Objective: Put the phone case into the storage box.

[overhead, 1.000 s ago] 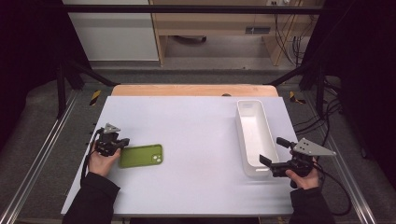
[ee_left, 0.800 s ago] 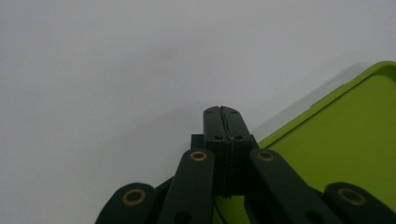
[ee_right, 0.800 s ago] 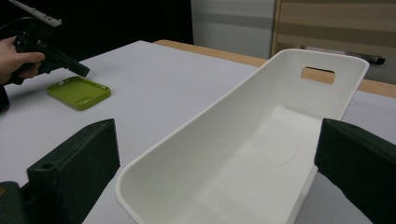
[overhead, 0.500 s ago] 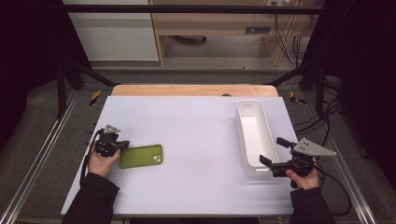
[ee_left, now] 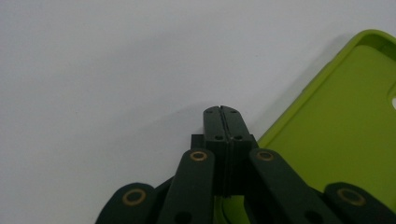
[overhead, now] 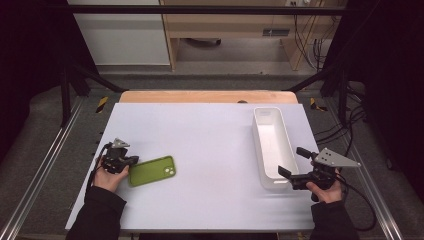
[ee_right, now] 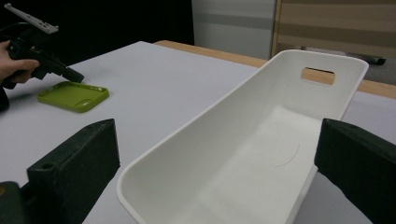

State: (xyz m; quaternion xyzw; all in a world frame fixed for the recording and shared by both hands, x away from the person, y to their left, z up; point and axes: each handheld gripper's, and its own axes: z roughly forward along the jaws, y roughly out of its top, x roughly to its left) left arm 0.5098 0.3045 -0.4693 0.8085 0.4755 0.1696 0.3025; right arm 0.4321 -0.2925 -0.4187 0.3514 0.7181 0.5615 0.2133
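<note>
A lime-green phone case (overhead: 152,171) lies hollow side up on the white table (overhead: 210,130), at the front left. My left gripper (overhead: 131,161) is shut with nothing in it. Its tips (ee_left: 222,112) rest low over the table, right beside the case's (ee_left: 345,121) left rim. A long white bin (overhead: 270,137) stands empty on the right. My right gripper (overhead: 290,160) is open wide at the bin's near end. One jaw stands on each side of the bin (ee_right: 261,140), without touching it. From the right gripper view, the left gripper (ee_right: 74,74) shows far off by the case (ee_right: 74,95).
A wooden strip (overhead: 207,96) runs along the table's far edge. Metal rails (overhead: 45,170) flank the table on both sides. Cables (overhead: 350,130) lie on the floor to the right. The bin has a handle slot (ee_right: 317,75) in its far wall.
</note>
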